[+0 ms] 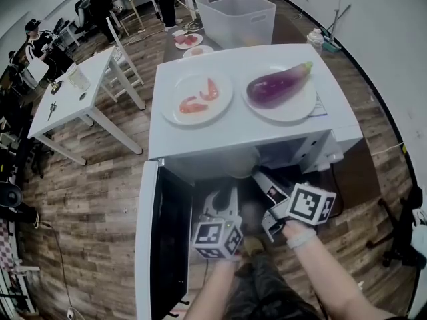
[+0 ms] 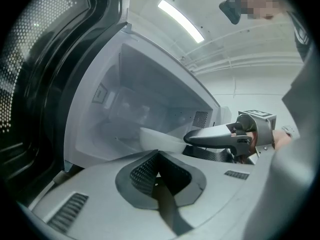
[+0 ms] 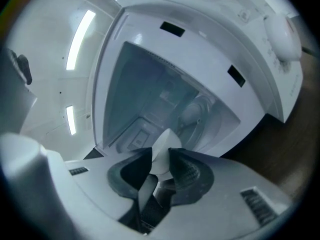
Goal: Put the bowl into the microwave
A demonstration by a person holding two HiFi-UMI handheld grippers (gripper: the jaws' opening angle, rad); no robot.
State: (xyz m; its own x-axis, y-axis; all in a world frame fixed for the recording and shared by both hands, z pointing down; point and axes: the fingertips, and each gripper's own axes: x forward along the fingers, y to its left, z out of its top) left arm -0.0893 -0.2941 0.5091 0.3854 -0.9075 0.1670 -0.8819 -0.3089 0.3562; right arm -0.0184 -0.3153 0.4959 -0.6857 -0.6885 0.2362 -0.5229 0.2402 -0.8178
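The white microwave (image 1: 200, 139) stands with its door (image 1: 148, 245) swung open to the left. A white bowl (image 1: 231, 163) sits just inside the opening. In the left gripper view the bowl (image 2: 157, 139) lies low at the mouth of the cavity, beyond my left gripper (image 2: 159, 171), whose jaws are shut with nothing visibly between them. My right gripper (image 3: 161, 160) stands open with the bowl's rim (image 3: 161, 149) between its pads. In the head view both grippers, left (image 1: 225, 195) and right (image 1: 257, 176), reach into the opening side by side.
On top of the microwave are a plate with shrimp (image 1: 197, 97) and a plate with an eggplant (image 1: 279, 84). A white bin (image 1: 235, 15) stands behind it. A white table (image 1: 67, 102) stands at the left, with people at the far back.
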